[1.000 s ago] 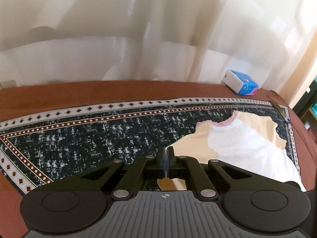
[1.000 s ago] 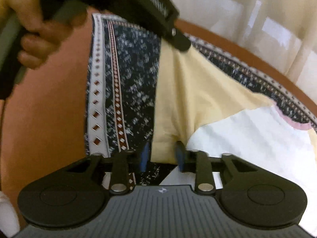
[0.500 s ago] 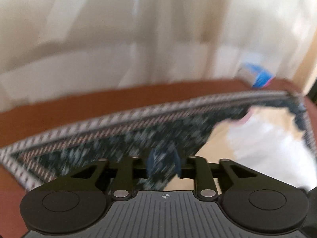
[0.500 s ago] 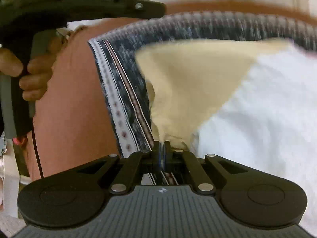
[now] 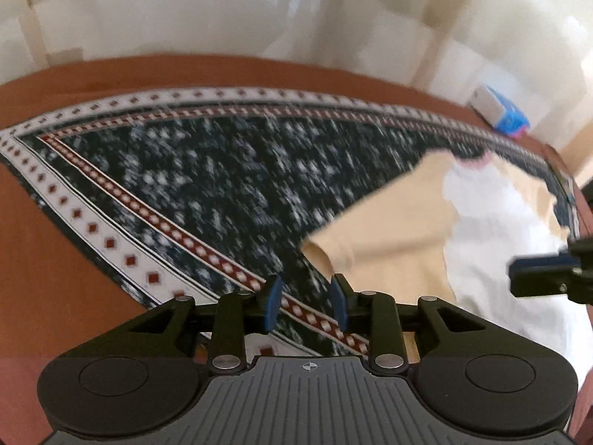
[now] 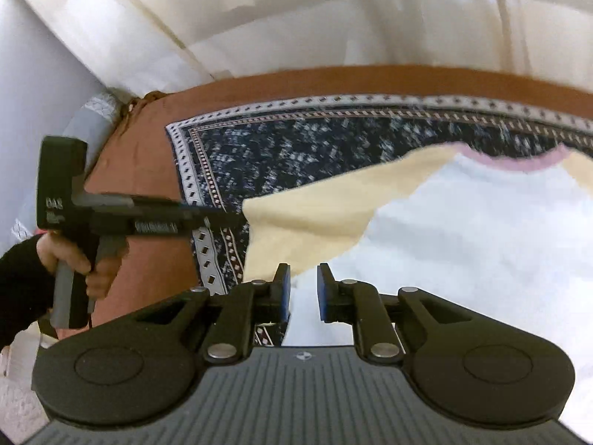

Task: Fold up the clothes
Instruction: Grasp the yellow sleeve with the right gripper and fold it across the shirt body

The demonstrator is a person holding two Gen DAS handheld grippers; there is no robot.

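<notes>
1. Two tools are in play. In the left wrist view the left tool [image 5: 305, 302] sits at the bottom middle of the frame. Its blue pads [image 5: 272, 302] stand well apart, and nothing is between them.
2. Right past those pads is the patterned cloth [image 5: 207, 185], dark with white specks and a border of little red diamonds. It covers the brown surface [image 5: 48, 259].
3. The shirt [image 5: 493, 230] lies to the right of the left tool in that view. Its yellow sleeve [image 5: 378, 233] has its cuff end just beside the right pad and runs up and to the right, toward the white body of the shirt.
4. In the right wrist view the right tool [image 6: 304, 291] is also at the bottom middle. Its pads are apart too, with a smaller gap, and they hold nothing. The white part of the shirt shows through the gap.
5. From the right tool, the yellow sleeve [image 6: 315, 215] is just ahead and a bit to the left. The left tool [image 6: 226, 217] comes in from the left of that frame, with its tip right at the sleeve's end.
6. I think the sleeve gets folded next. The left tool is nearer to the cuff end, so it is the one to take hold.
7. Farther back, the pink collar [image 6: 519, 161] is at the upper right of the right wrist view.
8. Farthest off are a blue and white box [image 5: 500, 113] and pale curtains [image 5: 296, 11].
</notes>
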